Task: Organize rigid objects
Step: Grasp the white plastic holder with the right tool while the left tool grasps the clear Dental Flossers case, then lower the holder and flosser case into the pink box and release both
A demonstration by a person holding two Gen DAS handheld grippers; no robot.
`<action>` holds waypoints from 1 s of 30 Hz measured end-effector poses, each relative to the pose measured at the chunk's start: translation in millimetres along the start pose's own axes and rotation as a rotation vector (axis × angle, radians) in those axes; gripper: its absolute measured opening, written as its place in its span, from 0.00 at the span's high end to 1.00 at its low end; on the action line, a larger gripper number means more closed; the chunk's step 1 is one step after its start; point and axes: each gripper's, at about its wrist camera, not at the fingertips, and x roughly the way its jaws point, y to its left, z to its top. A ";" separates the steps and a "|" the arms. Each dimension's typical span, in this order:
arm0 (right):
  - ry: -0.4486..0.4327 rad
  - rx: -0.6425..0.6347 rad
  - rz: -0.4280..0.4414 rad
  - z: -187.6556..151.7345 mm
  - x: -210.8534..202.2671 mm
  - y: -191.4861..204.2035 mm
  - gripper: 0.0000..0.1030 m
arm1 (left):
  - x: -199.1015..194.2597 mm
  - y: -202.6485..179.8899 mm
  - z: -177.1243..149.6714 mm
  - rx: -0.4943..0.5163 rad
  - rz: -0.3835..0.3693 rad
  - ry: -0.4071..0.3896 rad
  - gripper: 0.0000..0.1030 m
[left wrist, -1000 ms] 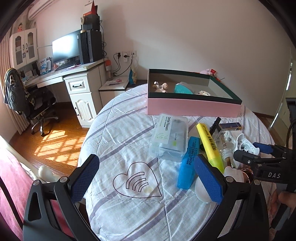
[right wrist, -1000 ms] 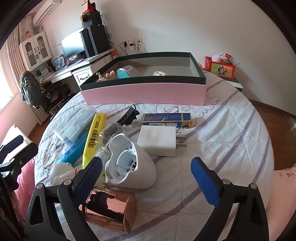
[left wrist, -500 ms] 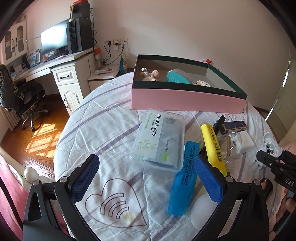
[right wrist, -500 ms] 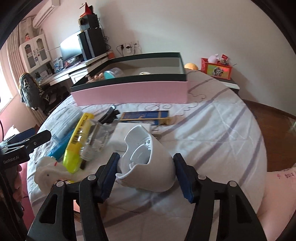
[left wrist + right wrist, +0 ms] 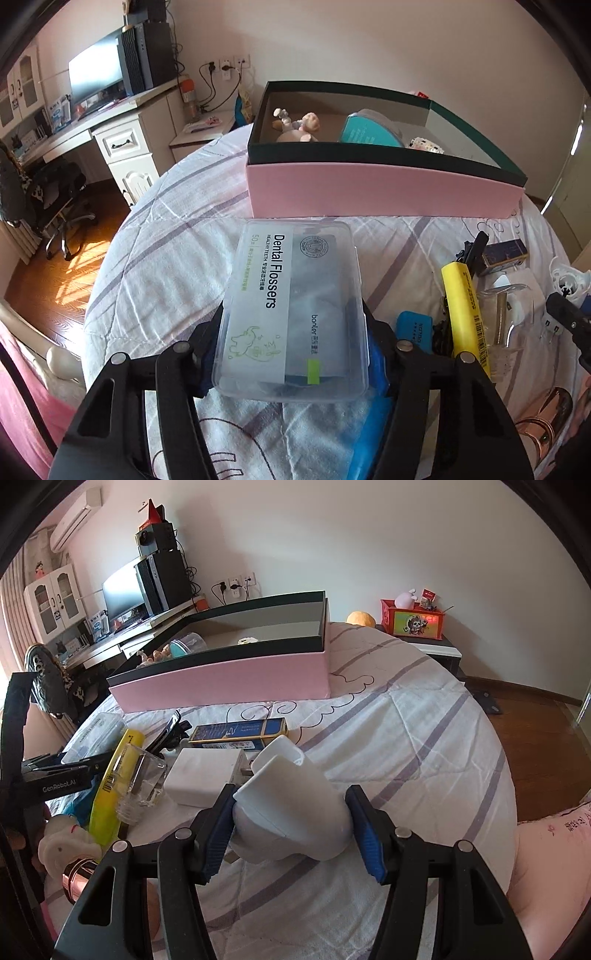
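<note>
Clamping both loads for the pink box beyond, my left claw, jaws just closed, holds the dental flossers case by its long sides over the bed while my right claw pinches the white plastic housing.
</note>
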 end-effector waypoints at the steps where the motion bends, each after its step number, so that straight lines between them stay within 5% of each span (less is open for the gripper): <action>1: -0.005 -0.001 0.000 0.2 -0.5 0.2 0.41 | -2.7 0.0 -0.9 0.003 -0.010 -0.009 0.40; 10: -0.046 -0.036 -0.002 7.4 -13.2 7.2 0.41 | -52.7 -7.9 2.9 0.047 -0.032 -0.137 0.40; 17: -0.114 -0.100 0.005 40.8 -28.0 18.3 0.41 | -65.1 -23.3 45.1 0.117 -0.113 -0.186 0.40; 23: -0.145 -0.188 0.013 102.8 -6.6 31.8 0.41 | -35.9 -38.9 115.5 0.198 -0.144 -0.171 0.40; 30: -0.071 -0.210 0.000 176.3 64.2 36.3 0.41 | 43.2 -34.8 192.7 0.172 -0.107 -0.049 0.39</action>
